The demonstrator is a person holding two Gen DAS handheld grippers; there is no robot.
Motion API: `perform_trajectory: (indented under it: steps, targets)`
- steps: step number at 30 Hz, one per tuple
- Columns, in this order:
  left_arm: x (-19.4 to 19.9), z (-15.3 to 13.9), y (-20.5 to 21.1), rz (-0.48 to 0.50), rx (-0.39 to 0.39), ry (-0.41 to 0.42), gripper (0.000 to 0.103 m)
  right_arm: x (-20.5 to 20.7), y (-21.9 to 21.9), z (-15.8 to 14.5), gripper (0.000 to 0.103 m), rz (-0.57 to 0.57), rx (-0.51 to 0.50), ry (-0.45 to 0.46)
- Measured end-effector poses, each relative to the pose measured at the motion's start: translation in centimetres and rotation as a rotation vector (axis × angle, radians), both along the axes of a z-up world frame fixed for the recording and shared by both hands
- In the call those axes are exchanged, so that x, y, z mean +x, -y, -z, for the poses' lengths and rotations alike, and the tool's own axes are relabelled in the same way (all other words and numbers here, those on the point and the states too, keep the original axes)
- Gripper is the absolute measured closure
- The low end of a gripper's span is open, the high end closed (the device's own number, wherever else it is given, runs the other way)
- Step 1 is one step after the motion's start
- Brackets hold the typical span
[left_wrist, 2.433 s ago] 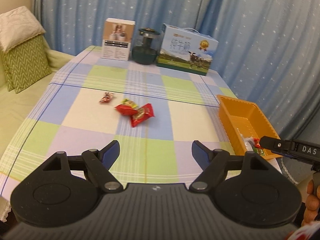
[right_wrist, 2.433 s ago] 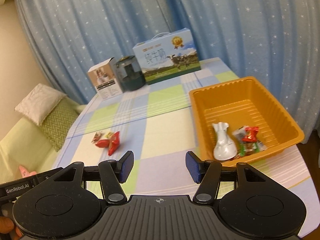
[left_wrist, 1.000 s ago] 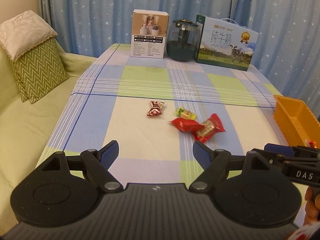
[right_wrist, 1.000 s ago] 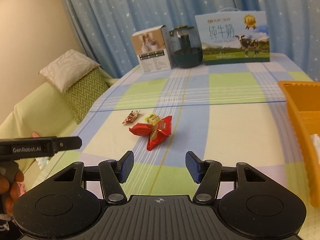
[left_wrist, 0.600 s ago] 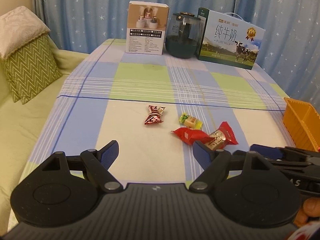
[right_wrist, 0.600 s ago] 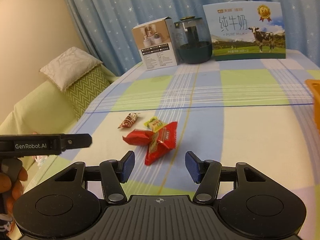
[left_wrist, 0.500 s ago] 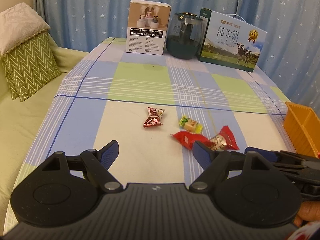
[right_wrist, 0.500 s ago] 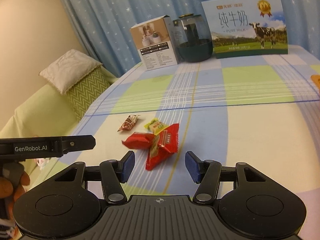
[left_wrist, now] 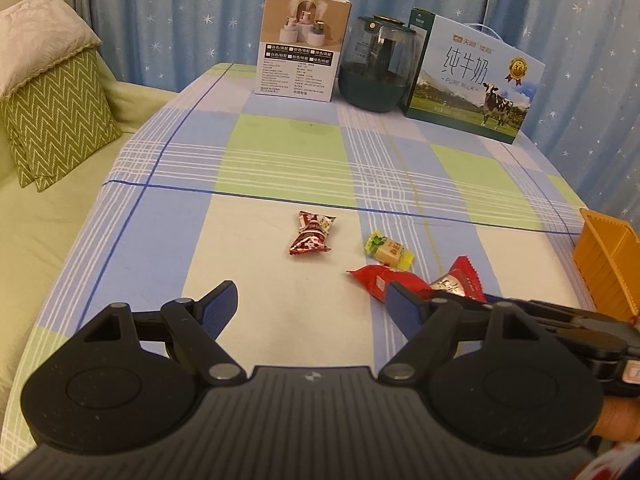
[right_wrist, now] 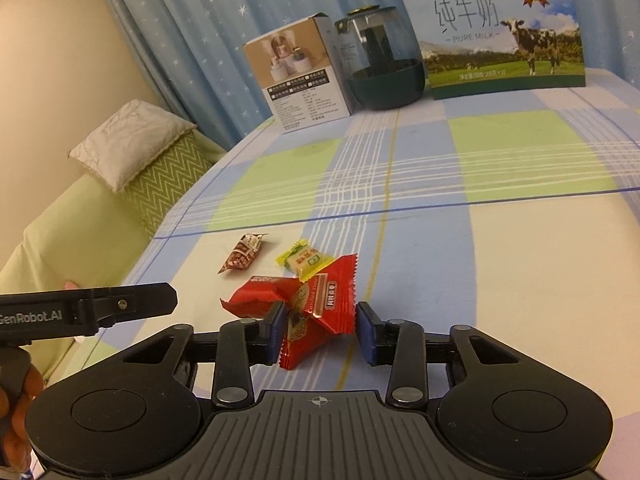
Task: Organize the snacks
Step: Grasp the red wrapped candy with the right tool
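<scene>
Both wrist cameras are looking forward and downward along their fingers across the blue-and-green checked tablecloth [left_wrist: 280,152] toward the star-print blue curtain [right_wrist: 224,20]. The right view is sitting closer, seemingly just above the red foil snack packets [right_wrist: 316,312]; both are sharing the cow-printed milk carton [left_wrist: 476,80].

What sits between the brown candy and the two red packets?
The yellow-green candy lies between the brown candy and the two red packets, touching the packets; both wrist views show it.

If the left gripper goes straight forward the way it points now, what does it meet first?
Probably the bare tablecloth. The open left gripper aims just left of the red packets; the brown candy lies further on.
</scene>
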State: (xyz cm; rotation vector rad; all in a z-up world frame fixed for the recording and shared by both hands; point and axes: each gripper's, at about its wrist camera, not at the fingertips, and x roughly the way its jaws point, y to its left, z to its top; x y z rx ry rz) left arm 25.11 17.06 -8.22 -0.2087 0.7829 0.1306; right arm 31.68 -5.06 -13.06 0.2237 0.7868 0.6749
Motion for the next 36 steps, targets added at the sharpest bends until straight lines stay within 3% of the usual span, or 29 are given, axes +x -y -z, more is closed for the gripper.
perform_trajectory:
  steps: [7, 18, 28, 31, 36]
  targets:
    - [0.2, 0.2, 0.4, 0.013, -0.01, -0.008, 0.024, -0.5, 0.4, -0.4, 0.076, 0.012, -0.011, 0.013]
    - [1.8, 0.9, 3.0, 0.068, -0.053, -0.003, 0.027, -1.0, 3.2, -1.7, 0.078, 0.102, -0.104, 0.055]
    - [4.8, 2.8, 5.1, 0.09, -0.068, -0.024, 0.052, -0.8, 4.7, -2.2, 0.078, 0.133, -0.091, 0.038]
    - [5.4, 3.3, 5.2, 0.085, -0.06, -0.038, 0.065, -0.8, 4.8, -2.2, 0.078, 0.132, -0.087, 0.034]
    - [5.6, 3.9, 5.1, 0.083, -0.055, -0.076, 0.072, -0.6, 4.7, -2.1, 0.078, 0.126, -0.089, 0.024]
